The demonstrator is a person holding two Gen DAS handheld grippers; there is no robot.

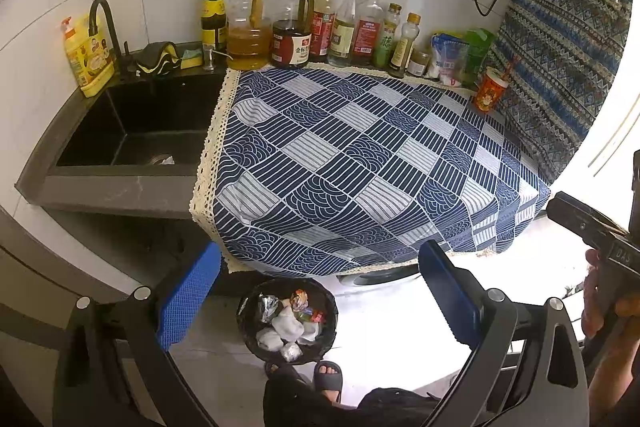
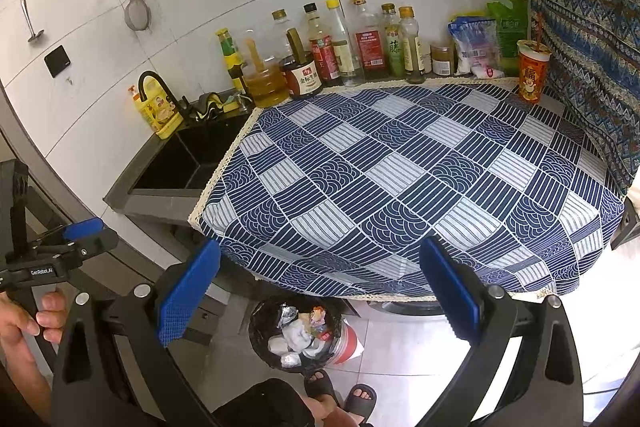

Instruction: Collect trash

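Note:
A round bin (image 1: 288, 323) lined with a black bag stands on the floor below the counter's front edge, holding white tissues and coloured wrappers; in the right wrist view the bin (image 2: 298, 337) shows the same contents. My left gripper (image 1: 320, 301) hangs open above it with nothing between its blue pads. My right gripper (image 2: 320, 291) is open too, empty, above the counter's front edge. The blue patterned cloth (image 1: 360, 163) on the counter carries no loose trash. A red paper cup (image 2: 532, 71) with a straw stands at the cloth's far right corner.
Sauce and oil bottles (image 1: 320, 23) line the tiled back wall. A black sink (image 1: 136, 131) with a tap and a yellow dish soap bottle (image 1: 86, 55) lies left. A person's sandalled feet (image 2: 340, 391) stand by the bin. A patterned cloth (image 2: 584, 27) drapes something tall at right.

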